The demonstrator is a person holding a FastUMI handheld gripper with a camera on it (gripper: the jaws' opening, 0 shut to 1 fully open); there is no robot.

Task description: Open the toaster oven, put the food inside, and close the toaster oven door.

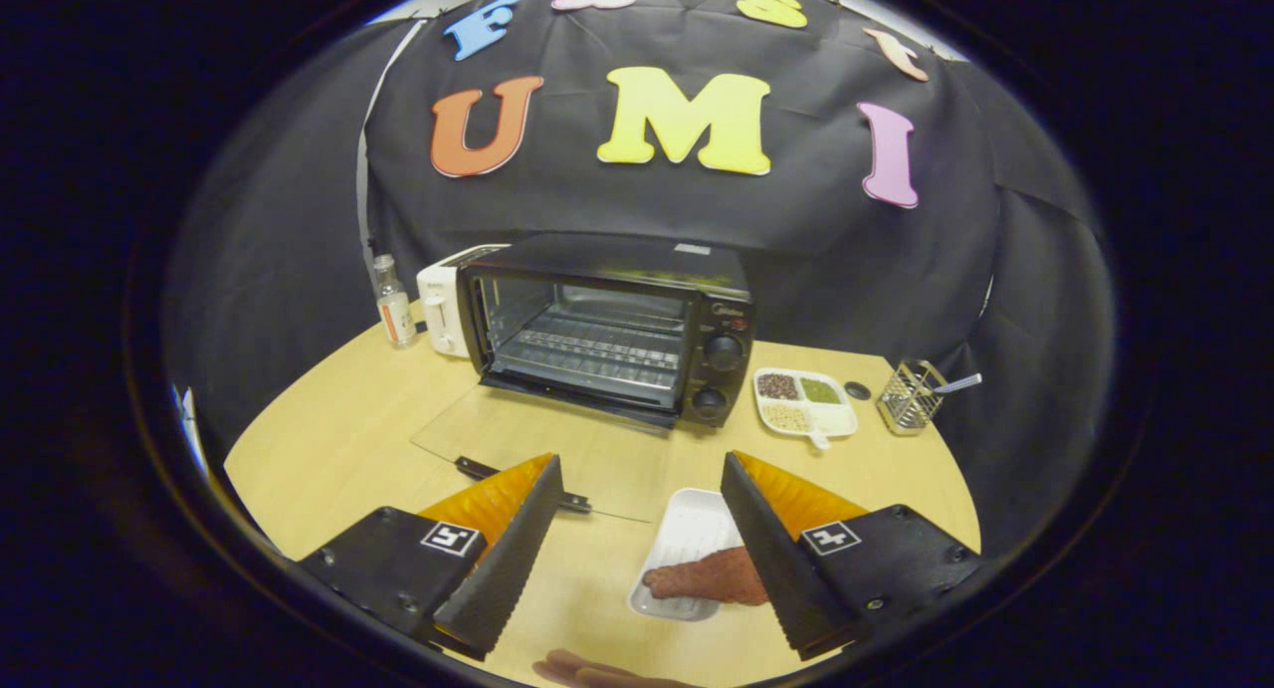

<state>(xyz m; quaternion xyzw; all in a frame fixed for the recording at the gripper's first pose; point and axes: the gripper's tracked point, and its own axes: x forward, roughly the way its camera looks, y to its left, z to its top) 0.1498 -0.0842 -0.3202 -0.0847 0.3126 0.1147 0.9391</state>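
The black toaster oven (697,270) stands at the back of the wooden table with its glass door (518,444) dropped flat toward me, showing the wire rack inside. A white tray (687,544) carrying a reddish strip of food (707,576) lies just ahead, close against my right finger (771,549). My gripper (637,559) hovers above the table in front of the oven, open wide, with nothing between the fingers. The door's dark handle (478,467) lies next to my left finger (508,559).
A white pop-up toaster (443,305) and a small clear bottle (394,305) stand left of the oven. Right of it sit a divided dish of grains (804,401), a small dark disc (857,390) and a wire-mesh holder (911,397). A person's fingers (597,673) show below the gripper.
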